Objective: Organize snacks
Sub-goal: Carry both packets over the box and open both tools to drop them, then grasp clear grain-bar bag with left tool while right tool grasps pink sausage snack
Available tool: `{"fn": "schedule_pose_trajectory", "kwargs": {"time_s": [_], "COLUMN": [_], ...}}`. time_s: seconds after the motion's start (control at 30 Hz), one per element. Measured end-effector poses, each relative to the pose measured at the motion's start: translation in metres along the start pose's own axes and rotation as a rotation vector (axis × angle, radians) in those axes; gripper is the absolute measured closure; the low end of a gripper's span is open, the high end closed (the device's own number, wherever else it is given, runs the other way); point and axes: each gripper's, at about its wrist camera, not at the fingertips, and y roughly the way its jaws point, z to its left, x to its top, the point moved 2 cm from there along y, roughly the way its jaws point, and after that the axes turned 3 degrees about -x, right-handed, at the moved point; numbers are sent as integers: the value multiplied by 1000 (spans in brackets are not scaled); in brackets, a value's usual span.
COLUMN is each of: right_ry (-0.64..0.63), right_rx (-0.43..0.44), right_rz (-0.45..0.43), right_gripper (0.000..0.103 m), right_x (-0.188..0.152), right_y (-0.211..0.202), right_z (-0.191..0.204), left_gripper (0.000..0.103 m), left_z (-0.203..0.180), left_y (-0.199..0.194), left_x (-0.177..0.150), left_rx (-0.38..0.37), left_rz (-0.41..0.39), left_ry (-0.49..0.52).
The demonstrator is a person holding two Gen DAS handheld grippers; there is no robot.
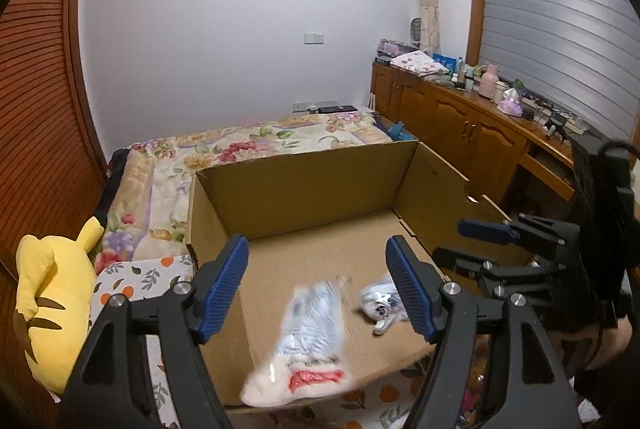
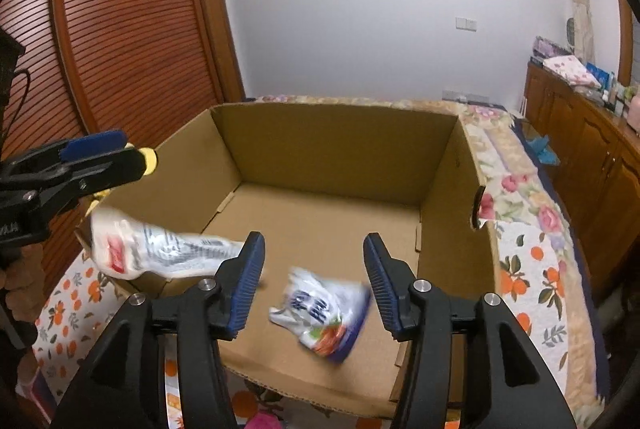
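An open cardboard box (image 1: 304, 189) (image 2: 336, 149) stands on the bed in front of both grippers. My left gripper (image 1: 317, 249) (image 2: 116, 157) is open above the box's near left corner. A long white packet with a red label (image 1: 296, 341) (image 2: 160, 249) shows blurred below it, free of the pads. My right gripper (image 2: 314, 245) (image 1: 460, 241) is open over the box's near right side. A small white and blue snack packet (image 2: 324, 317) (image 1: 380, 303), also blurred, is beneath it over the box floor, touching neither pad.
A yellow plush toy (image 1: 52, 309) lies left of the box. An orange-print cloth (image 2: 532, 281) and a floral bedspread (image 1: 256, 145) lie under and behind the box. Wooden cabinets (image 1: 460, 121) run along the right wall and a slatted wooden door (image 2: 132, 29) stands at the left.
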Motion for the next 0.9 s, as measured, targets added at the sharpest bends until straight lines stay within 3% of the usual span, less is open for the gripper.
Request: {"fn": "schedule_pose_trajectory", "kwargs": {"time_s": [0.23,0.5,0.67,0.9], "right_ry": [-61,-86,-85,-86], "right_rx": [9,60,75,46], "right_rz": [-50,-63,-34,56], "right_gripper": [50,49,49,49], "right_x": [-9,-41,-66,-106], "right_y": [-43,-84,-90,-66], "right_z": [10,24,31,33], "left_gripper": [23,16,16,16], "left_z": [-9,-7,0,6], "left_y": [-37,-53,-53,-44], "left_x": [-18,-50,-72,-110], "left_rx": [-29,-71,-94,-90], "left_rz": [-47,-30,8,93], "left_ry": [56,79,73,88]}}
